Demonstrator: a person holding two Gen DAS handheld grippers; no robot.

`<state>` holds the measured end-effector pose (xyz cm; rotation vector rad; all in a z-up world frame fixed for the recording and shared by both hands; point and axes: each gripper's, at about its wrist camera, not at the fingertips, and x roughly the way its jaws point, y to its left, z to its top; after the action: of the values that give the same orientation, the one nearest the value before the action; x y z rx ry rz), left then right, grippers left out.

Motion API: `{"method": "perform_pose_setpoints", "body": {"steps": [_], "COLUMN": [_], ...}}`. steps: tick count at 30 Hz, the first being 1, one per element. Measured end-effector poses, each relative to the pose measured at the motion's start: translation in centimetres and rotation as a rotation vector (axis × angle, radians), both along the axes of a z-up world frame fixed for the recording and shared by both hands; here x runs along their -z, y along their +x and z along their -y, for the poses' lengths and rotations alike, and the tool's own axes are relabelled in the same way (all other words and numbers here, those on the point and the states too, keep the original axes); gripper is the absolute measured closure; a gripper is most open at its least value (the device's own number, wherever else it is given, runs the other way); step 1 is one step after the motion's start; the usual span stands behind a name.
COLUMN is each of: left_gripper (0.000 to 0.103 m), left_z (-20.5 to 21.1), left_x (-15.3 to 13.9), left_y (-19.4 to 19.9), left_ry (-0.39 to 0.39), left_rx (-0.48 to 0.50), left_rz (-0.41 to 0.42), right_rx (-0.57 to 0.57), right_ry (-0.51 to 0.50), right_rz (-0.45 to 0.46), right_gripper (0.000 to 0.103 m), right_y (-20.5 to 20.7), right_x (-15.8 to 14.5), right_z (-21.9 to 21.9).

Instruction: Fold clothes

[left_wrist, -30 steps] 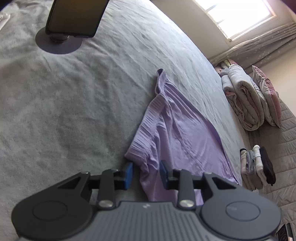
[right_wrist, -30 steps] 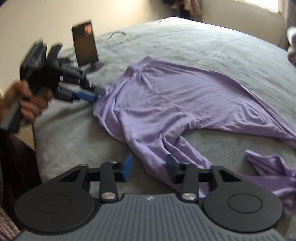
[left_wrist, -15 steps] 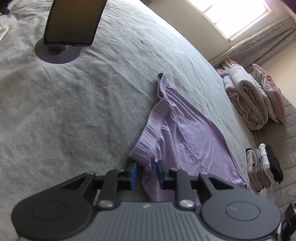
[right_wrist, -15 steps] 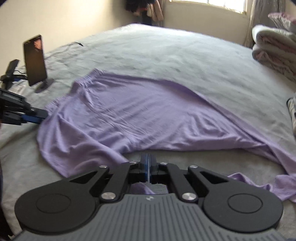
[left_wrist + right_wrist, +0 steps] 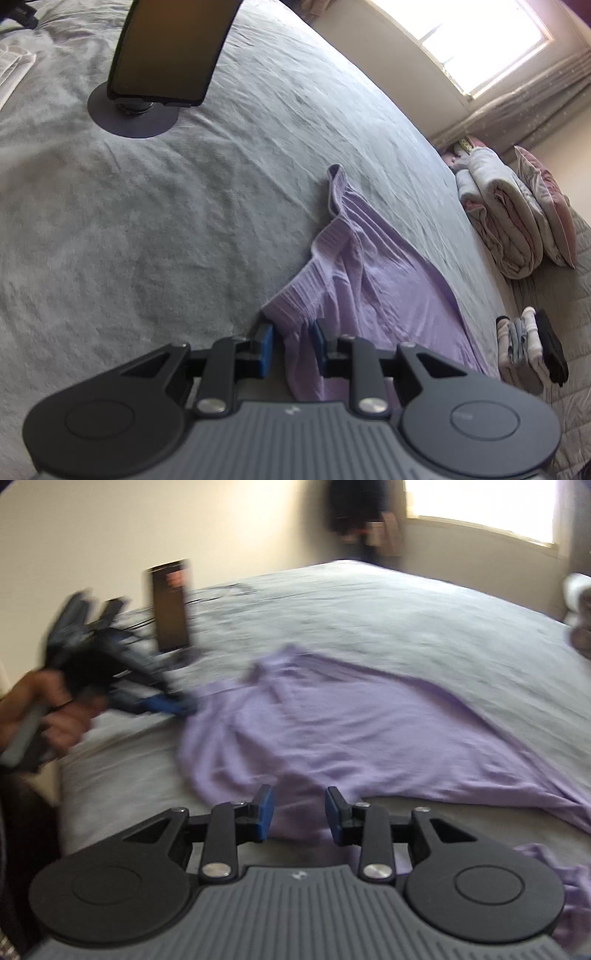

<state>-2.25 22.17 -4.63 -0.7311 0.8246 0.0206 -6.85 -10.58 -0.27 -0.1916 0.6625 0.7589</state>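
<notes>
A lilac garment (image 5: 369,280) with a ribbed waistband lies spread on the grey bed cover (image 5: 147,221). My left gripper (image 5: 291,343) is shut on the bunched near corner of that waistband, and cloth fills the gap between its blue pads. The blurred right wrist view shows the same gripper (image 5: 181,707) at the left edge of the garment (image 5: 351,731), held by a person's hand (image 5: 55,716). My right gripper (image 5: 300,816) hovers at the garment's near edge. Its jaws are opening; lilac cloth shows between them, but the pads do not press on it.
A phone on a round stand (image 5: 166,55) rises from the bed beyond the garment. Folded bedding (image 5: 506,221) and a pillow (image 5: 550,214) lie at the right, with a small pile of folded clothes (image 5: 528,347) nearer. A bright window (image 5: 461,40) is behind.
My left jaws have narrowed onto the waistband corner. My right jaws were fully shut half a second ago and now stand apart; the right view has swung back toward the left hand.
</notes>
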Motion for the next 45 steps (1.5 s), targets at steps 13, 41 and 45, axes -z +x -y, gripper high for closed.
{"method": "perform_pose_setpoints", "body": {"steps": [13, 41, 45], "left_gripper": [0.094, 0.066, 0.055], "left_z": [0.0, -1.8, 1.0], "left_x": [-0.5, -2.8, -3.2], "left_y": [-1.1, -6.2, -5.9], "left_ry": [0.089, 0.259, 0.230], "left_rx": [-0.059, 0.041, 0.209], "left_rz": [-0.002, 0.067, 0.101], "right_rx": [-0.044, -0.131, -0.031], "right_ry": [-0.070, 0.008, 0.022], "right_rz": [0.002, -0.125, -0.104], "right_gripper": [0.103, 0.056, 0.056], "right_y": [0.3, -3.8, -3.2], "right_x": [2.9, 1.2, 0.7], "right_z": [-3.9, -6.4, -4.1]}}
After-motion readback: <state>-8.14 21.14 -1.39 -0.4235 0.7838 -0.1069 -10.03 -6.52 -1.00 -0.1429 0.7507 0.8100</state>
